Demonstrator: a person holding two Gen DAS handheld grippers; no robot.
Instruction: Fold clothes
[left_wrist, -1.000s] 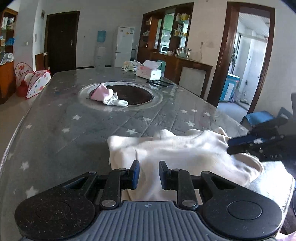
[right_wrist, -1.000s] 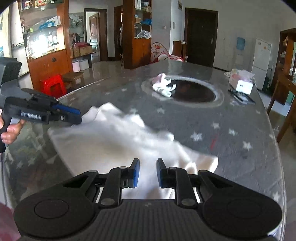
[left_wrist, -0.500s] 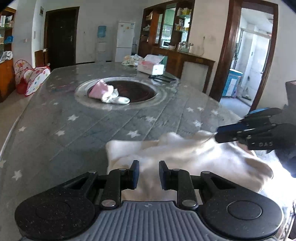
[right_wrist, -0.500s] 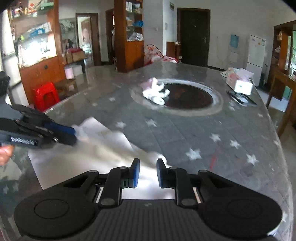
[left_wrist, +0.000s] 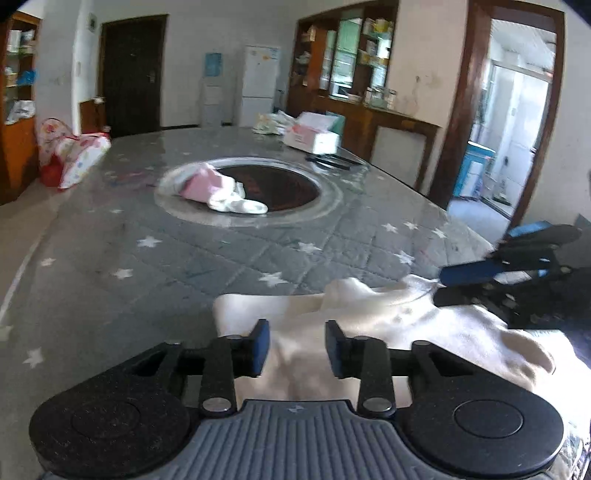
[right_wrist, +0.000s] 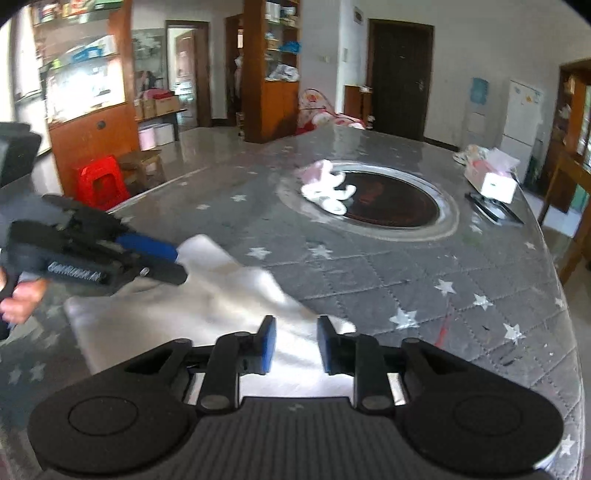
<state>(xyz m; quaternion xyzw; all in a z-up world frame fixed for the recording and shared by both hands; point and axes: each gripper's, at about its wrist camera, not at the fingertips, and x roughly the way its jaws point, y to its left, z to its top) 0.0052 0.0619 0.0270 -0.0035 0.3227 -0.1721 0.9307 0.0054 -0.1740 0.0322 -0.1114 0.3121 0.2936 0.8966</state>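
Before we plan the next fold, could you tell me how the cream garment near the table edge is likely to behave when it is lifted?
The cream garment will probably be floppy: it lies in soft humps and wrinkles. It looks thin and light, so a lifted corner would likely drape and sag. On the quilted star-print table cover it may drag and bunch rather than slide.

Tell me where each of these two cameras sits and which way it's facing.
Left wrist: on the left tool, jaws opening over the cream garment, facing the fridge wall; the right tool enters at right.
Right wrist: on the right tool, jaws opening over that garment, facing the dark door; left tool and a hand at left.
Shared: garment, table, pink clothes.
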